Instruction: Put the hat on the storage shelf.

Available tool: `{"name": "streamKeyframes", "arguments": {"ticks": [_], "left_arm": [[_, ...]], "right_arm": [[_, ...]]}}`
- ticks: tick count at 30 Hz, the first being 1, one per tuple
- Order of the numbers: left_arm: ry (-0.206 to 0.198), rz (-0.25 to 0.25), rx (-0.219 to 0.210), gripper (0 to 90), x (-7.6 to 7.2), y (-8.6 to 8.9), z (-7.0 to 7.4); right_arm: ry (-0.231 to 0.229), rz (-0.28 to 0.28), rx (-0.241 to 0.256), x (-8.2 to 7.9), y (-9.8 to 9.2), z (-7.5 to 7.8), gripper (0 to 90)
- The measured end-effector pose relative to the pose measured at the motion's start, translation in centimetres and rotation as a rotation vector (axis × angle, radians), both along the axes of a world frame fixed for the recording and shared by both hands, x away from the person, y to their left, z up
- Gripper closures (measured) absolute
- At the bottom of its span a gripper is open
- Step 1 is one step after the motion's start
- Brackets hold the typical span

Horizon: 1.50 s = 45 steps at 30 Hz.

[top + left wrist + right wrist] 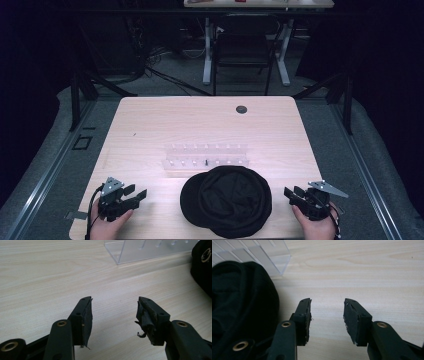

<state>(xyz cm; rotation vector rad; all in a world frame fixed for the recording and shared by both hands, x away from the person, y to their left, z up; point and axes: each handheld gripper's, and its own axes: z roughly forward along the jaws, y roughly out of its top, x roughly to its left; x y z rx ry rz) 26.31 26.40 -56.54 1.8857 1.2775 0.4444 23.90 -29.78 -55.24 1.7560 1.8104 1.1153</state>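
One pale wooden table spans the middle of the high view, with a black cap at lower centre touching a clear acrylic rack just above it. Lower left, the left gripper has its jaws spread wide on nothing; lower right, the right gripper likewise gapes empty beside the cap.

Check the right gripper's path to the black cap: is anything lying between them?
Nothing visible does. The right gripper sits open on bare table just right of the black cap; its own view shows only wood between its fingers and the cap. The clear rack sits behind the cap.
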Motion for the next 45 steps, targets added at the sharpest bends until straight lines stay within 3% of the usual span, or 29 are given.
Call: {"name": "streamKeyframes", "arguments": {"ticks": [7,10,13,16,21,25,27,36,45], "left_arm": [[0.0,-0.017,0.0,47.0,-0.1,-0.3,0.1],[0.007,-0.011,-0.026,47.4,-0.1,-0.3,0.2],[0.01,0.003,-0.035,47.6,-0.2,-0.3,0.1],[0.006,-0.002,-0.046,47.7,-0.3,-0.2,0.3],[0.009,-0.017,-0.033,47.1,-0.2,-0.4,0.2],[0.016,-0.026,-0.025,46.1,-0.4,-0.5,0.3],[0.005,-0.027,-0.03,46.1,-0.4,-0.6,0.3],[0.013,-0.028,-0.016,45.8,-0.3,-0.5,0.3],[0.012,-0.029,-0.022,45.8,-0.3,-0.4,0.3]], "right_arm": [[0.025,0.011,-0.017,0.2,0.4,-0.1,57.5],[0.033,0.035,-0.017,0.3,0.8,0.1,58.6],[0.036,0.068,-0.064,0.5,1.8,0.6,58.2],[0.044,0.11,-0.098,0.7,2.9,1.4,59.2],[0.048,0.121,-0.161,0.8,4.2,3.1,57.6],[0.074,0.152,-0.175,1.6,4.5,4.9,56.1],[0.117,0.179,-0.155,2.0,4.5,5.6,58.1],[0.167,0.231,-0.242,2.7,5.9,6.8,63.4],[0.257,0.235,-0.194,3.5,6.4,6.7,63.8]]}}
